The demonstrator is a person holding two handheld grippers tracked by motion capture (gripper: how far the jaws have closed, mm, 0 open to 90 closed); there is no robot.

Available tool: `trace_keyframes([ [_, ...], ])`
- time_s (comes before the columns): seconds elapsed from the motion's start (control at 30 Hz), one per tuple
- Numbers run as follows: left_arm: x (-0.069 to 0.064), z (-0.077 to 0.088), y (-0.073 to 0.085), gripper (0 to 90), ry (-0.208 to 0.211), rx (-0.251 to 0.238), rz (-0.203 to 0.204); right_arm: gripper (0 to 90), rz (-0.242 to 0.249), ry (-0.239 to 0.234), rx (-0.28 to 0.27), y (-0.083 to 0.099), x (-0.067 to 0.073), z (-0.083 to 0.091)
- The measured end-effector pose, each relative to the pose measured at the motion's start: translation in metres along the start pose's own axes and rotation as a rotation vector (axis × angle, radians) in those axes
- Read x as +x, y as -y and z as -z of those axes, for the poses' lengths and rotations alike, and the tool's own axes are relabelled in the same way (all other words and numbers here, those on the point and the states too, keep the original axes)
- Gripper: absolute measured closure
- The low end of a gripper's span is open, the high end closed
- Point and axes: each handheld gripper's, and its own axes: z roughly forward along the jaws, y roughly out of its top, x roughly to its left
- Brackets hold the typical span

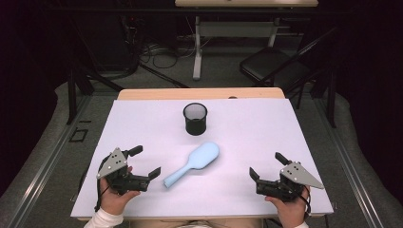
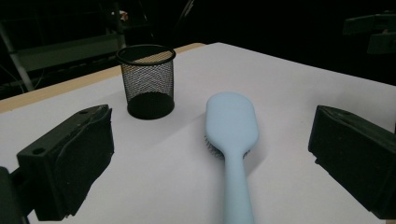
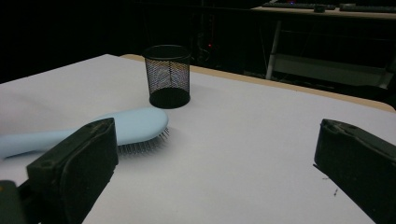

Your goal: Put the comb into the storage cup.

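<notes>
A light blue hairbrush (image 1: 194,164) lies bristles down on the white table top (image 1: 247,137), handle toward the near left. Behind it stands a black mesh cup (image 1: 195,118), upright and empty as far as I can see. My left gripper (image 1: 145,162) rests near the table's front left, open, with nothing between its jaws. In the left gripper view the hairbrush (image 2: 232,140) lies ahead with the mesh cup (image 2: 148,80) beyond it. My right gripper (image 1: 266,166) sits at the front right, also open and empty. The right gripper view shows the hairbrush (image 3: 116,128) at left and the mesh cup (image 3: 168,75) farther off.
The table's wooden far edge (image 1: 199,93) shows behind the white top. On the floor beyond stand a folding chair (image 1: 273,64) and a desk leg (image 1: 196,47) with cables. Dark stands flank the table at left and right.
</notes>
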Motion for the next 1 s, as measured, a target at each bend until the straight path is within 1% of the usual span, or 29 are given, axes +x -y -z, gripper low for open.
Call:
trace_keyframes([
  [0.1,0.001,0.0,0.0,0.2,-0.009,0.001,0.014,0.0,0.001,0.004,0.0,0.0,-0.001,0.0],
  [0.13,0.001,-0.001,0.001,0.2,-0.004,0.001,0.016,0.0,-0.001,0.002,-0.002,0.0,-0.001,-0.001],
  [0.27,0.002,-0.001,0.001,0.2,-0.009,0.009,0.021,0.0,0.001,-0.011,0.009,0.002,-0.002,-0.003],
  [0.33,0.002,-0.001,0.0,0.2,-0.002,0.006,0.032,0.0,0.006,-0.005,0.01,0.002,-0.003,-0.004],
  [0.4,0.002,-0.001,0.0,0.2,0.006,0.009,0.041,0.0,-0.01,-0.003,0.006,0.002,-0.003,-0.004],
  [0.43,0.002,-0.002,0.001,0.3,0.023,0.02,0.053,0.0,-0.017,-0.001,0.006,0.001,-0.004,-0.004],
  [0.5,0.002,-0.003,0.001,0.3,0.027,0.024,0.06,0.0,-0.018,-0.002,0.004,0.002,-0.004,-0.005],
  [0.6,0.0,-0.004,0.001,0.3,0.025,0.049,0.051,0.0,-0.018,-0.001,0.004,0.002,-0.004,-0.006],
  [0.73,-0.001,-0.005,0.0,0.3,0.038,0.052,0.049,0.2,-0.019,0.001,0.016,0.003,-0.004,-0.006],
  [0.8,-0.002,-0.007,-0.001,0.3,0.033,0.068,0.051,0.2,-0.02,0.003,0.02,0.004,-0.004,-0.005],
  [0.87,-0.002,-0.009,-0.002,0.3,0.021,0.103,0.058,0.2,-0.018,0.006,0.017,0.004,-0.004,-0.005],
  [0.9,-0.002,-0.009,-0.002,0.3,0.021,0.103,0.058,0.2,-0.018,0.006,0.017,0.004,-0.004,-0.005],
  [0.93,-0.002,-0.01,-0.002,0.3,0.014,0.127,0.062,0.2,-0.019,0.005,0.015,0.003,-0.004,-0.005],
  [1.0,-0.002,-0.011,-0.002,0.4,0.015,0.133,0.066,0.2,-0.02,0.005,0.017,0.003,-0.004,-0.005],
])
